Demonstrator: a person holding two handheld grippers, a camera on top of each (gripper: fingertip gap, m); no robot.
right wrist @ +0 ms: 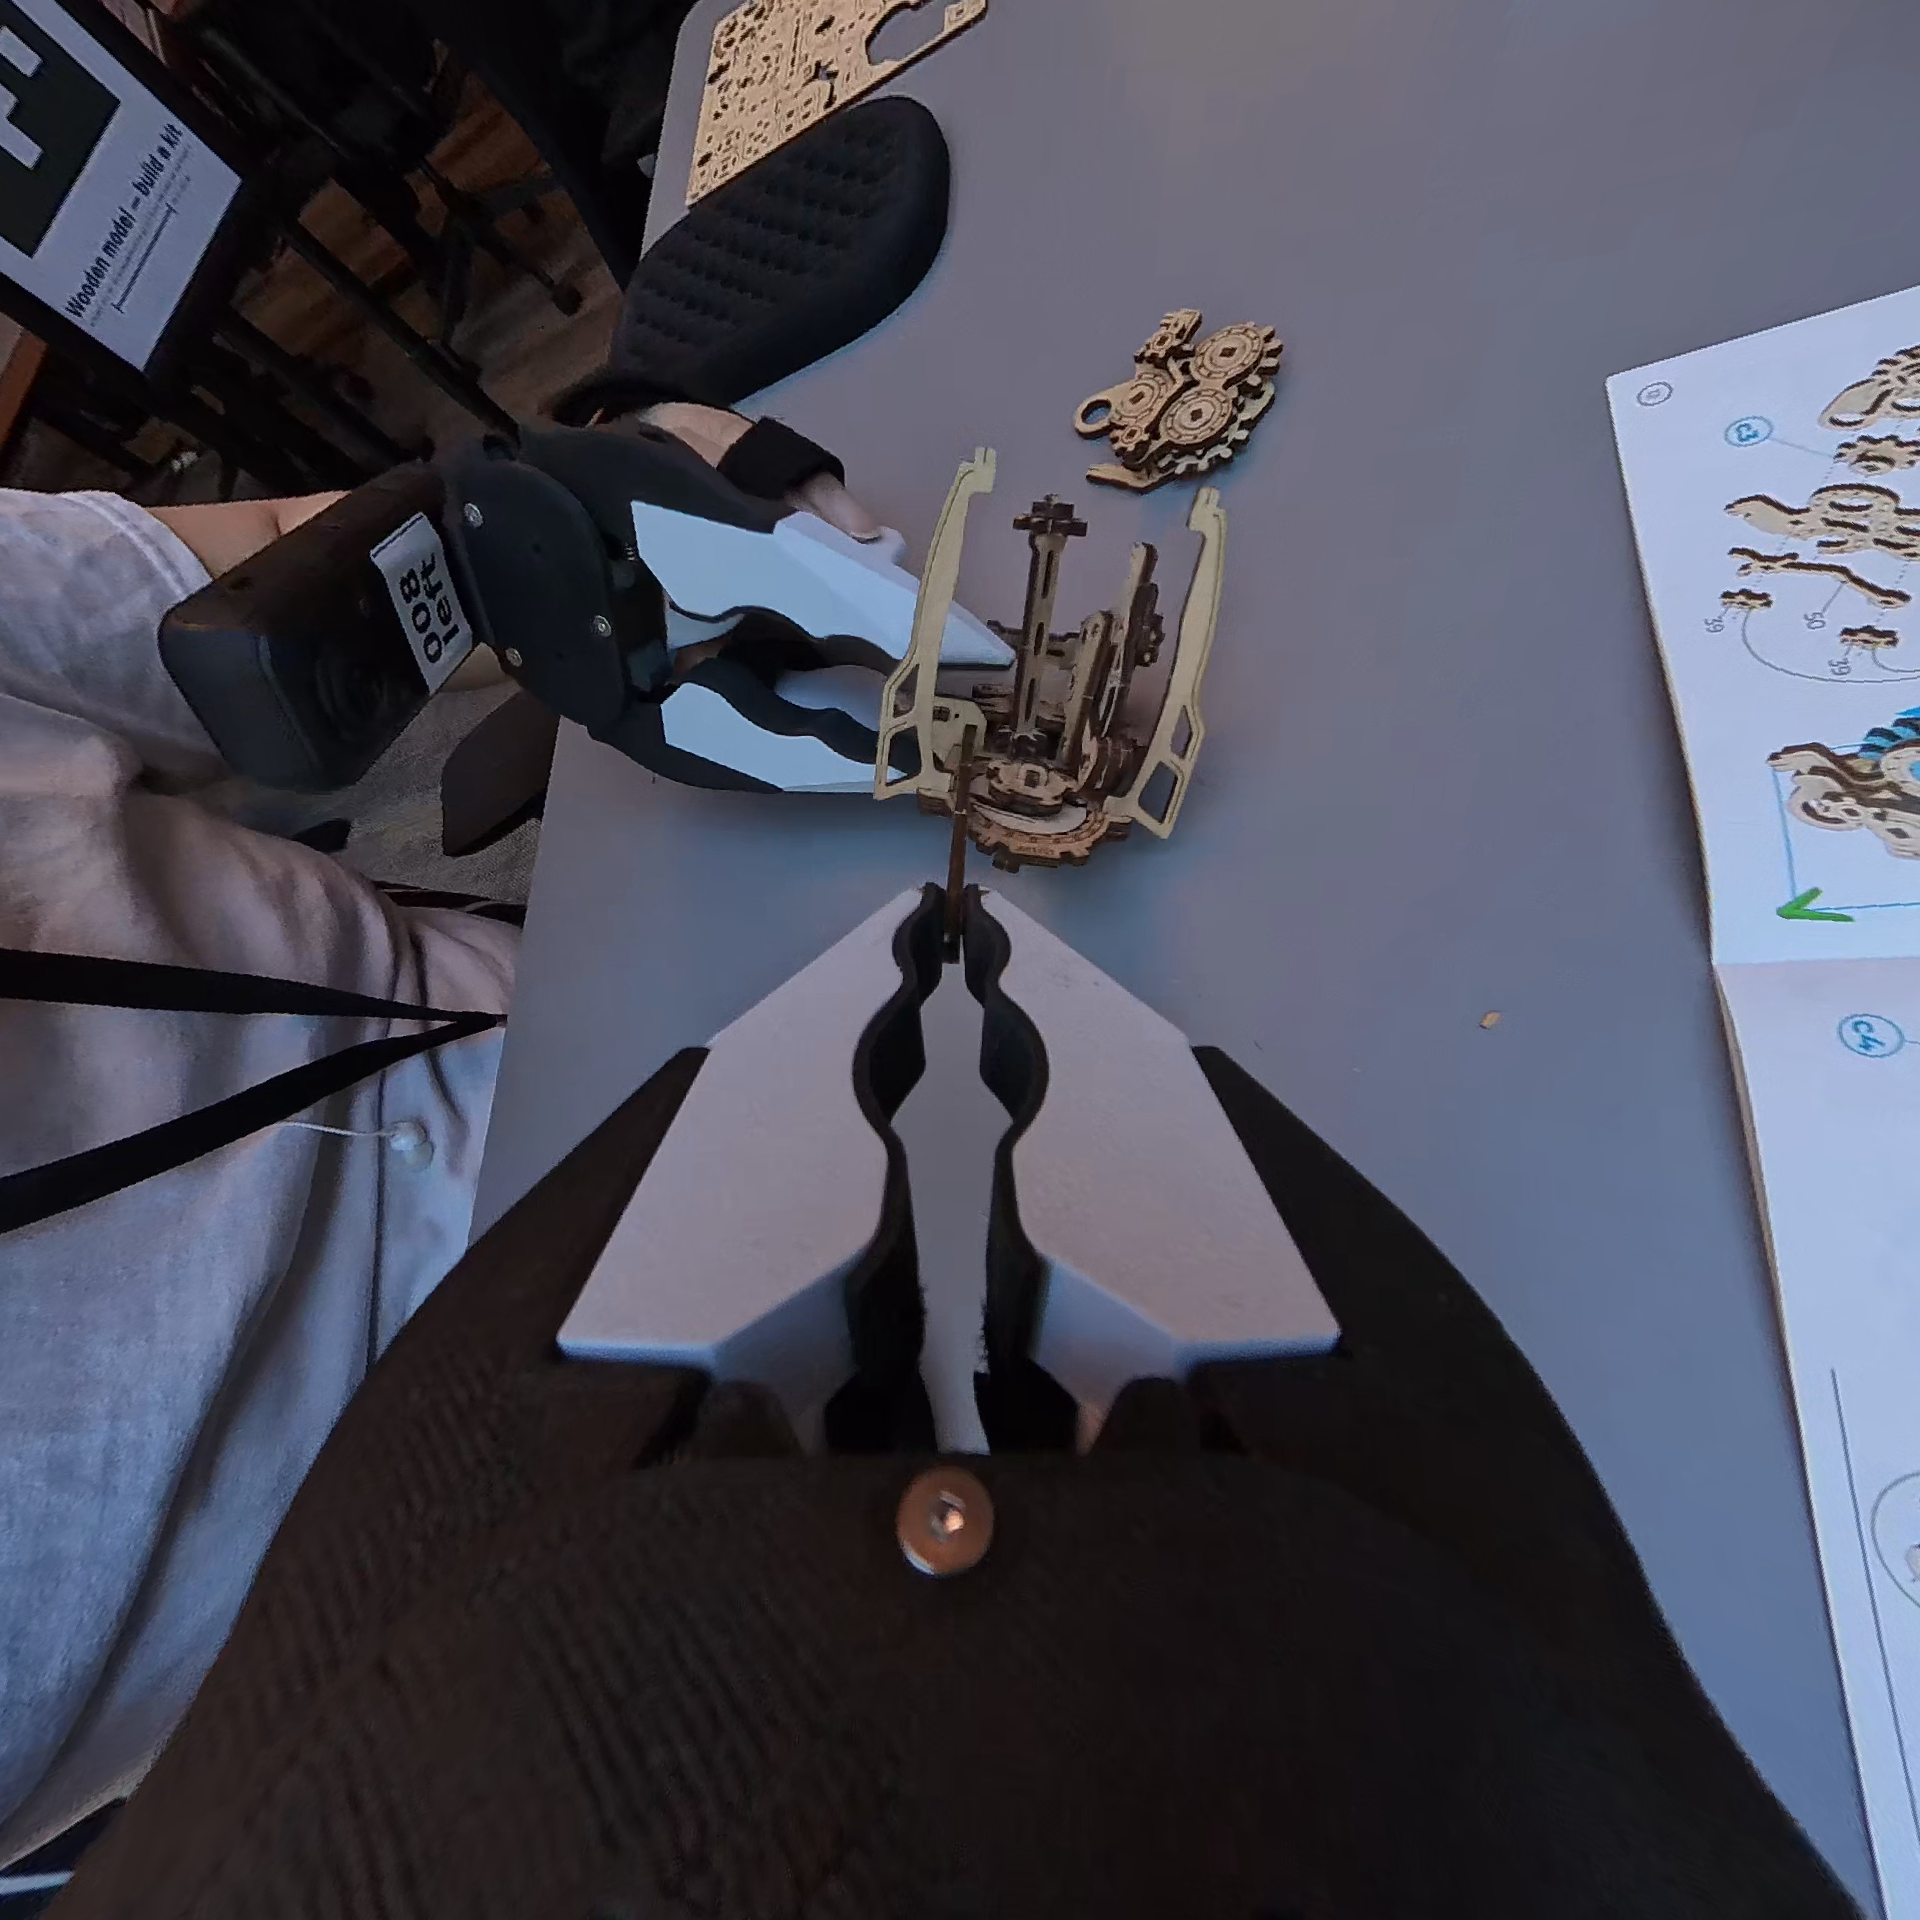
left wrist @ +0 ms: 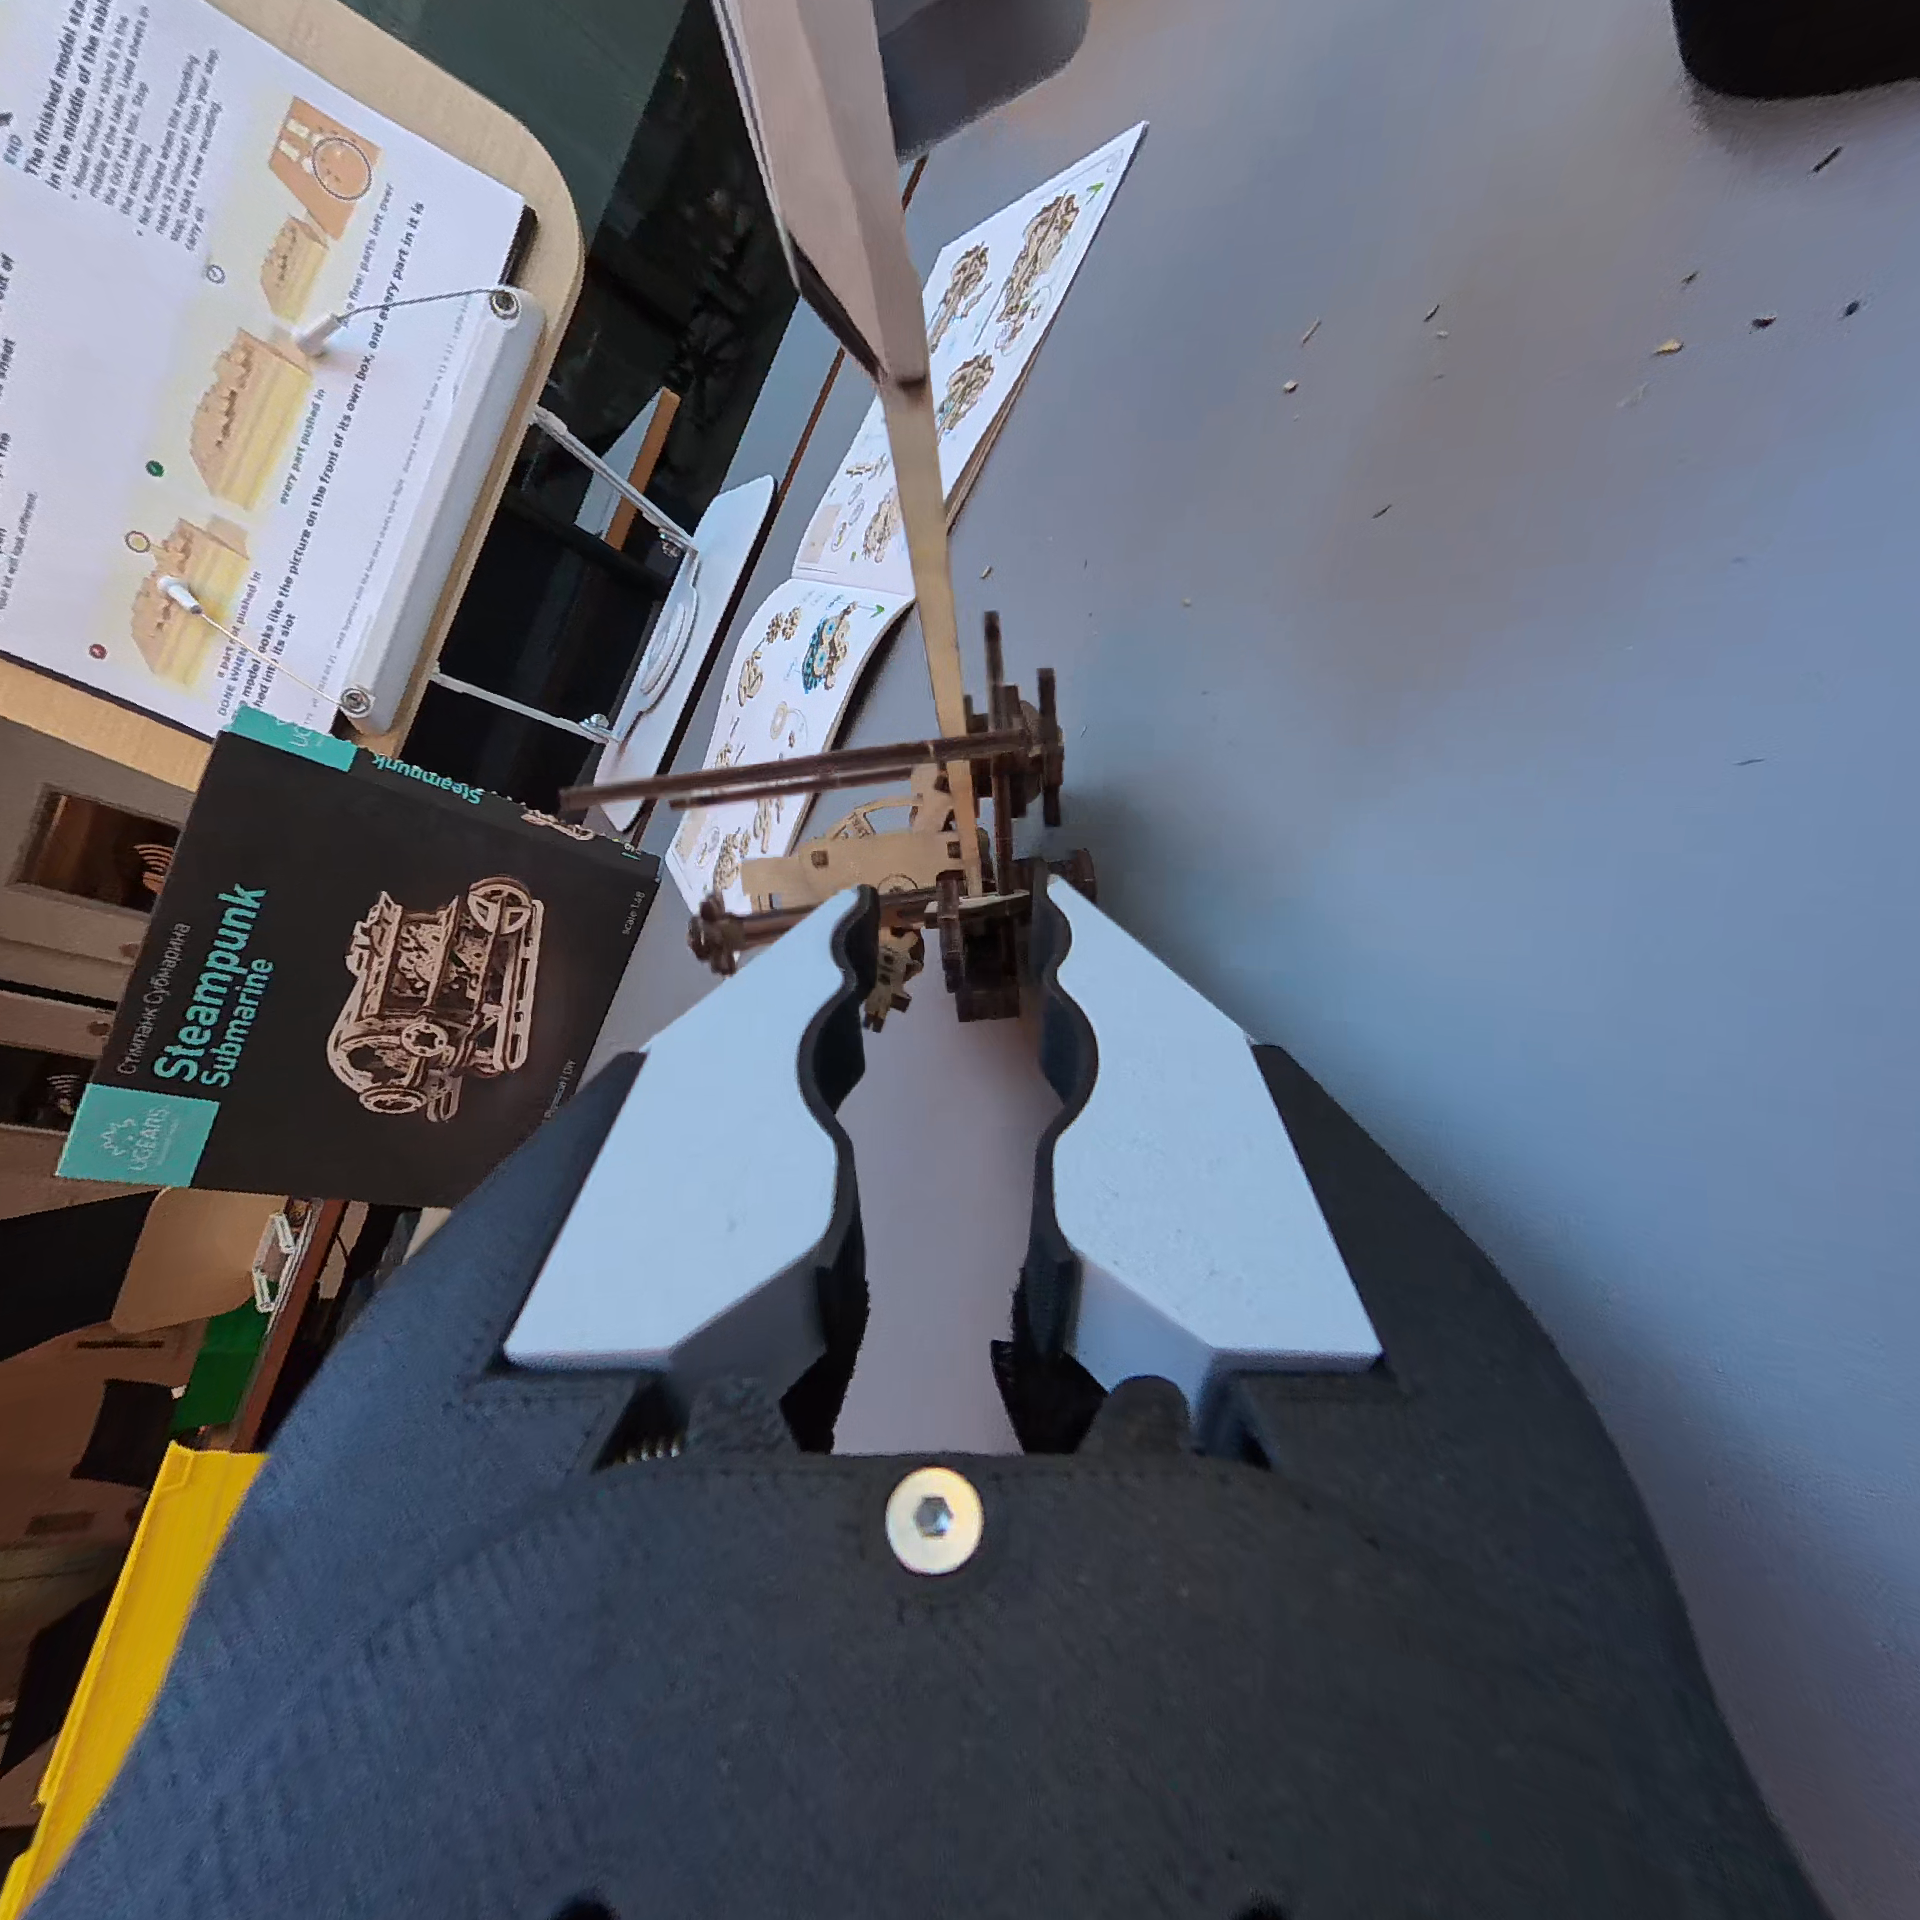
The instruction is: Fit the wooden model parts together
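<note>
A partly built wooden model [right wrist: 1049, 707] with gears, axles and two pale side arms stands on the grey table [right wrist: 1403, 1091]. My left gripper [right wrist: 930, 717] reaches in from the left and is shut on the model's left side. In the left wrist view the gripper [left wrist: 956, 914] has dark model parts [left wrist: 987, 956] between its fingertips. My right gripper [right wrist: 954, 914] is shut on a thin wooden strip [right wrist: 956, 831], seen edge-on, whose far end meets the model's base. In the left wrist view the strip [left wrist: 930, 540] runs down from the right gripper's finger [left wrist: 842, 208] to the model.
A loose gear sub-assembly [right wrist: 1184, 405] lies behind the model. An open instruction booklet [right wrist: 1818, 727] lies to the right. A punched wooden sheet [right wrist: 821, 73] and a black chair seat [right wrist: 790, 260] are far left. The kit box [left wrist: 353, 987] and a sheet stand [left wrist: 260, 343] stand beyond the table edge. About 8 centimetres separates my left fingertips from my right.
</note>
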